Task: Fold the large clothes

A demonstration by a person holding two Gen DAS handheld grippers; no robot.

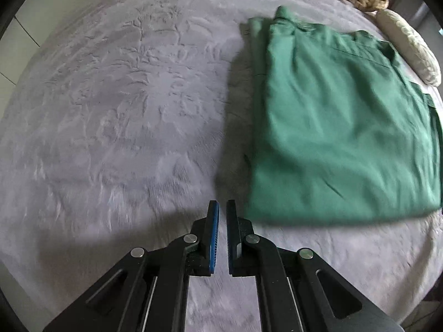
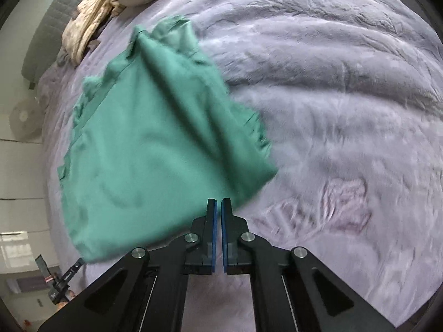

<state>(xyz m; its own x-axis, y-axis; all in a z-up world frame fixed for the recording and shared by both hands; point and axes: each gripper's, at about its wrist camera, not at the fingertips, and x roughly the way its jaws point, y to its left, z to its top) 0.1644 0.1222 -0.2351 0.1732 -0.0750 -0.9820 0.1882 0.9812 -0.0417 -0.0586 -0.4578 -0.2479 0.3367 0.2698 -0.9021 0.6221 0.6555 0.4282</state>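
Jaws of both grippers are nearly closed, with only a thin gap between the blue pads, and are gripping nothing. Left gripper (image 1: 222, 207) is hovering over the bed (image 1: 116, 105), just beside the near left corner of the green garment (image 1: 337, 121). Right gripper (image 2: 218, 206) is hanging above the near edge of the garment (image 2: 155, 144).

The garment is lying on the bed as a roughly rectangular folded stack, its layered edges showing along the far sides. Beige bedding (image 2: 91, 25) and a pillow (image 1: 409, 47) are lying near its far end, apart from it.

Judging by the shape, the fold is looking largely done, so what is left is probably one more halving or a smoothing pass. To do that well, each gripper should be opening before coming down and taking a near corner through all layers. Both should be lifting together and carrying the edge to the far one without dragging the stack over the plush cover. Both views are blurred, so fine creases are hard to tell.
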